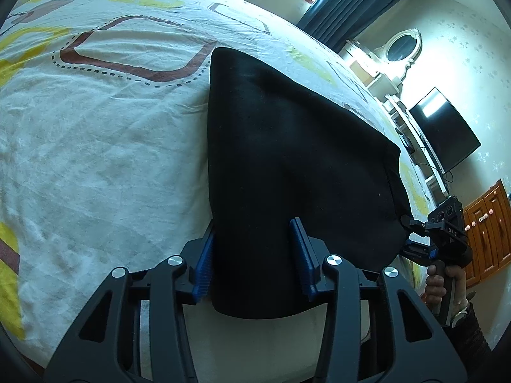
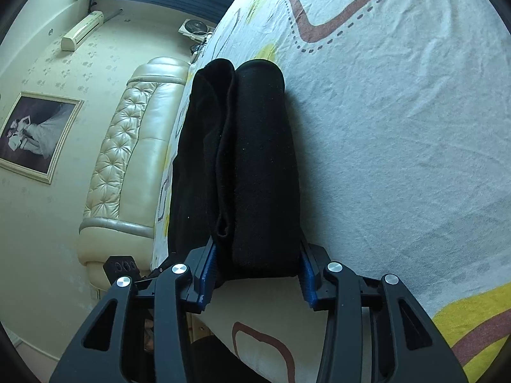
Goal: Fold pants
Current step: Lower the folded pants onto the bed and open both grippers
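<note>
Pants: folded black fabric pants (image 1: 287,159), lying on the bed, held at two edges.
Bed: white cotton bedsheet with brown and yellow shapes (image 1: 95,159); padded cream leather headboard (image 2: 127,159) behind it.
Left gripper: black left gripper with blue-padded fingers (image 1: 255,255), fingers spread with the near edge of the pants between them.
Right gripper: black right gripper (image 2: 257,271), its fingers pressing on both sides of the thick folded bundle (image 2: 255,159); in the left view it grips the pants' far corner.
Room: dark flat television (image 1: 444,131), framed photograph (image 2: 35,134).
</note>
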`<state>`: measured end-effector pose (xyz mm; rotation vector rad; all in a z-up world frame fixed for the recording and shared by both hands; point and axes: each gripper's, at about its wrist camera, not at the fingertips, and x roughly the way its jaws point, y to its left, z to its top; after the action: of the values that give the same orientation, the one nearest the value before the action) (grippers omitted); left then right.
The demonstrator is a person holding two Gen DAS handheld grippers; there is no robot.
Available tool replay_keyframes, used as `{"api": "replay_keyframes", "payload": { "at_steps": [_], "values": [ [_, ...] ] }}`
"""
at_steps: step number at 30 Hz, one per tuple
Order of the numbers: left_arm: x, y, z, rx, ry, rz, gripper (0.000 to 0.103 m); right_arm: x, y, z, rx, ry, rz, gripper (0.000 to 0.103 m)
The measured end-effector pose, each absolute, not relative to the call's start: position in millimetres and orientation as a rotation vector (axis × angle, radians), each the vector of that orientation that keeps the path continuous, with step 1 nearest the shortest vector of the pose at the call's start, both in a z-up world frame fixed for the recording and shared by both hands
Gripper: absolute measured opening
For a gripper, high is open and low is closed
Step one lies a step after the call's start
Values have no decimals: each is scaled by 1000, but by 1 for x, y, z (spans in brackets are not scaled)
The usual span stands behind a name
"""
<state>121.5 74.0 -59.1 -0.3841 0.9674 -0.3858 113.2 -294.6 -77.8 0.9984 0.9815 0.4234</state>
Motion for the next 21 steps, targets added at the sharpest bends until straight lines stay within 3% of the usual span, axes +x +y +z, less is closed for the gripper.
{"api": "replay_keyframes", "payload": {
  "at_steps": [3,6,7,13,21],
  "values": [
    [122,74,-59,-375,963,-370,52,110,-298,-80,1026,976,438,51],
    [121,77,-61,-368,967,-324,82,104,-301,-79,1034,969,430,56],
    [120,80,-62,-382,972,-315,88,101,-301,-78,1034,963,421,58],
    [105,85,-52,-350,965,-211,95,77,-289,-58,909,951,281,78],
    [59,63,-18,-178,926,-70,95,46,-236,-28,485,1047,0,80]
  ]
}}
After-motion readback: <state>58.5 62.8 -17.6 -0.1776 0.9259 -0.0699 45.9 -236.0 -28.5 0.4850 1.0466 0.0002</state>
